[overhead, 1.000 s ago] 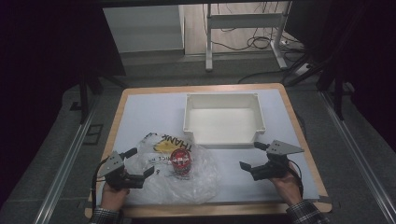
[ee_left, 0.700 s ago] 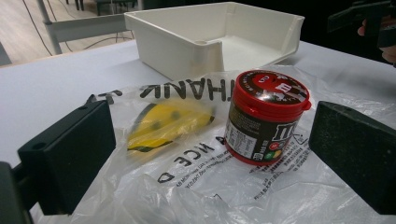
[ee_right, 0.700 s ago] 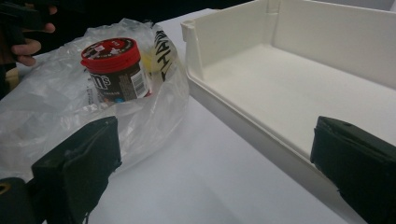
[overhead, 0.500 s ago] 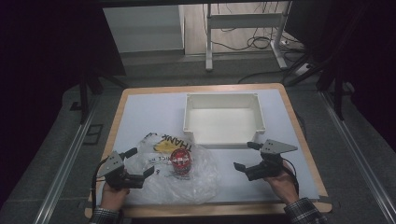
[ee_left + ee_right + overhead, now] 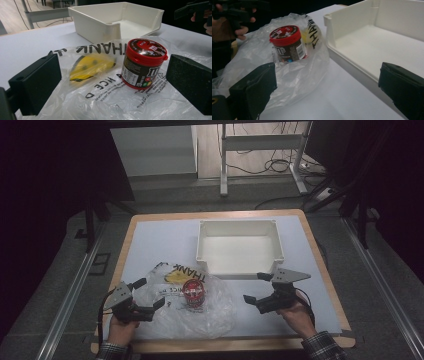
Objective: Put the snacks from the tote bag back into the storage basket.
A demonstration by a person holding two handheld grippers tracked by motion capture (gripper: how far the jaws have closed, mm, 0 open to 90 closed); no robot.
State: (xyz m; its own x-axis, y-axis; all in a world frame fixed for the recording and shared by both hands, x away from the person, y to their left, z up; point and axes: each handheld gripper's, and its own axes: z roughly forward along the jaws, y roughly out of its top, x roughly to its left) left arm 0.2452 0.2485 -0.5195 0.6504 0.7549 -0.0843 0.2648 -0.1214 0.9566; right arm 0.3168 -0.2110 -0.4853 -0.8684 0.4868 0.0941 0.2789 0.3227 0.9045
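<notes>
A red-lidded candy tub (image 5: 192, 293) stands upright on a crumpled clear plastic bag (image 5: 210, 317) printed with black letters and a yellow face. My left gripper (image 5: 151, 292) is open at the bag's left edge. In the left gripper view the tub (image 5: 142, 63) sits just ahead between the spread jaws, nearer the right one. My right gripper (image 5: 253, 287) is open on the bare mat to the right of the bag, empty. In its view the tub (image 5: 288, 45) is ahead at the left, with plastic (image 5: 294, 75) rising in front of it.
A white empty bin (image 5: 239, 222) stands behind the bag at the centre-right of the mat, its front wall (image 5: 352, 67) close to my right gripper. The wooden table edge (image 5: 220, 345) runs along the near side.
My right gripper has moved left, away from the table's right edge and closer to the bag. The left gripper, the bag and the tub have stayed put.
</notes>
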